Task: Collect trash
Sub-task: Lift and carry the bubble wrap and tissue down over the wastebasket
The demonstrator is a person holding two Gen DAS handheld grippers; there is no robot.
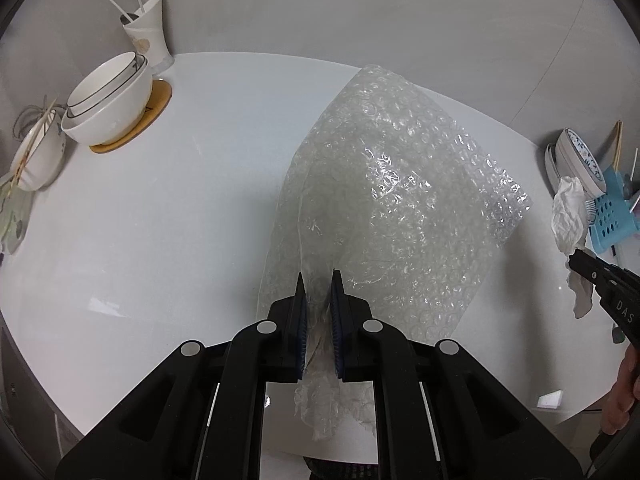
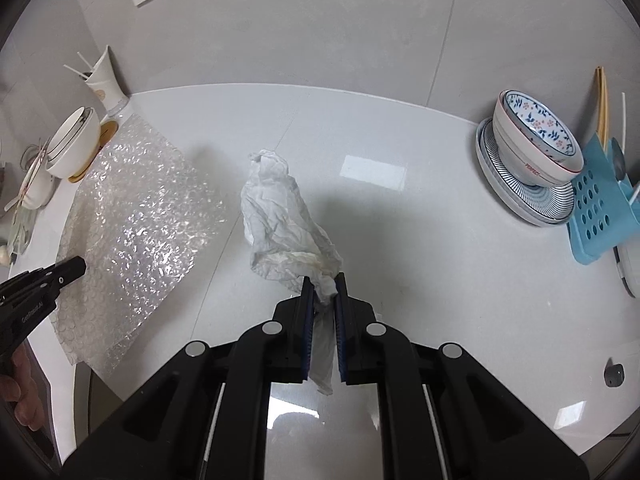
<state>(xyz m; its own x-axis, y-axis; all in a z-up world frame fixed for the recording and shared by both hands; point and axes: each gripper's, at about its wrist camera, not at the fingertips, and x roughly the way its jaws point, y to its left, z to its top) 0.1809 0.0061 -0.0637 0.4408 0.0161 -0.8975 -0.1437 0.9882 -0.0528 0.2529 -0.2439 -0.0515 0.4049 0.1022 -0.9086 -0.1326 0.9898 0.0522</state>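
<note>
My left gripper (image 1: 319, 280) is shut on the near edge of a clear bubble wrap sheet (image 1: 400, 200), which rises off the white table (image 1: 160, 220) and arches away to the right. The sheet also shows at the left of the right wrist view (image 2: 136, 232), with the left gripper (image 2: 78, 268) at its edge. My right gripper (image 2: 325, 282) is shut on a crumpled white paper tissue (image 2: 280, 216) that hangs above the table (image 2: 420, 260). The tissue (image 1: 568, 212) and right gripper (image 1: 576, 258) show at the right edge of the left wrist view.
Stacked white bowls (image 1: 108, 100) on a wooden coaster, a white cup with straws (image 1: 148, 36) and another bowl with chopsticks (image 1: 38, 156) stand at the far left. Patterned bowls on a plate (image 2: 532, 156) and a blue utensil rack (image 2: 596, 216) stand at the right.
</note>
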